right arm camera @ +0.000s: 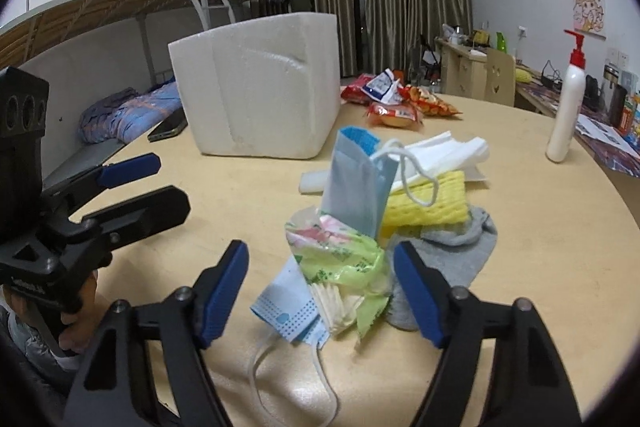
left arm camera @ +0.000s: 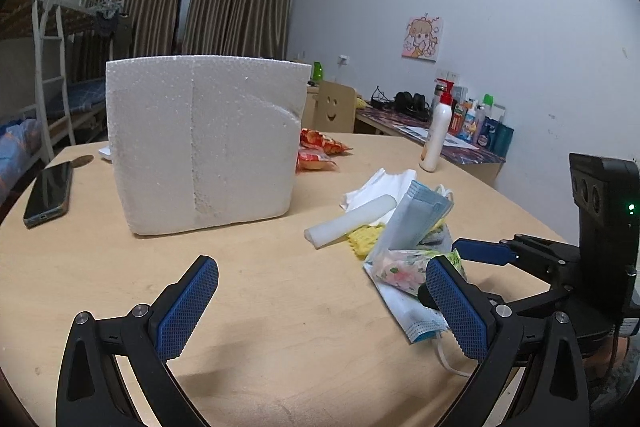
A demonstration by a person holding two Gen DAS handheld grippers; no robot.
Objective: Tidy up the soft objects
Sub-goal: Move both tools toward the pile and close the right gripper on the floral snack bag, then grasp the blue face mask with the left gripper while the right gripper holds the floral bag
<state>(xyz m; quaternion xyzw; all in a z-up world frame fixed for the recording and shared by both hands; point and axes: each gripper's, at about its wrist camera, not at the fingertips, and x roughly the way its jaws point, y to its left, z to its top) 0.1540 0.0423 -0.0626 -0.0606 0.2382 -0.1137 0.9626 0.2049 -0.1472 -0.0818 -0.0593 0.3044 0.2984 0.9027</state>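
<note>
A pile of soft objects lies on the round wooden table (left arm camera: 260,267): a blue face mask (right arm camera: 356,183), a floral tissue pack (right arm camera: 336,251), a yellow sponge cloth (right arm camera: 432,203), a grey sock (right arm camera: 460,247), white tissues (right arm camera: 448,151) and a white foam roll (left arm camera: 348,223). A white foam box (left arm camera: 204,143) stands behind; it also shows in the right wrist view (right arm camera: 260,99). My right gripper (right arm camera: 320,291) is open, its jaws on either side of the tissue pack. My left gripper (left arm camera: 320,303) is open and empty, left of the pile.
Snack packets (right arm camera: 396,107) lie behind the box. A white pump bottle (right arm camera: 566,107) stands at the table's right edge. A phone (left arm camera: 48,199) lies at the left. A bunk bed, a desk with bottles and curtains are behind.
</note>
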